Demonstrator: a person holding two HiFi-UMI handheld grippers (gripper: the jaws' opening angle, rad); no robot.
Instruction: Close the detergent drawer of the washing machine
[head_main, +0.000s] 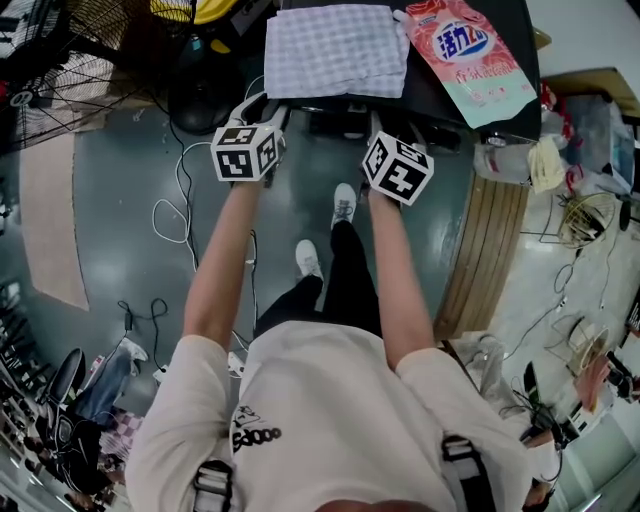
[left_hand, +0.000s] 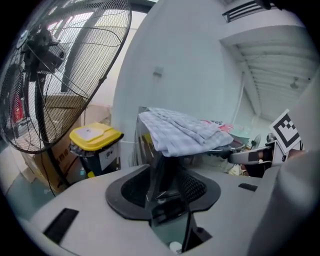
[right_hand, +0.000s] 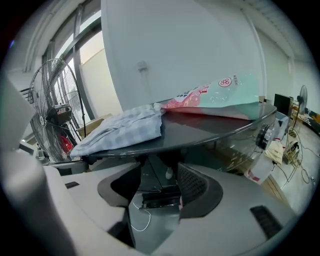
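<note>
The dark washing machine (head_main: 440, 95) stands at the top of the head view, with a checked cloth (head_main: 335, 48) and a pink detergent bag (head_main: 470, 50) on its lid. A dark drawer (head_main: 338, 120) juts from its front under the lid's edge. My left gripper (head_main: 268, 108) is at the drawer's left and my right gripper (head_main: 392, 130) at its right. In the left gripper view a glossy dark edge (left_hand: 161, 180) stands between the wide-set jaws of the left gripper (left_hand: 165, 189); no pressing shows. The right gripper (right_hand: 159, 187) is open around a dark bar (right_hand: 159, 200) below the lid.
A big standing fan (left_hand: 55, 75) and a yellow-lidded bin (left_hand: 95, 137) are left of the machine. Cables (head_main: 170, 215) trail over the grey floor. A wooden board (head_main: 490, 250) and clutter lie to the right. The person's white shoes (head_main: 343, 203) are just in front of the machine.
</note>
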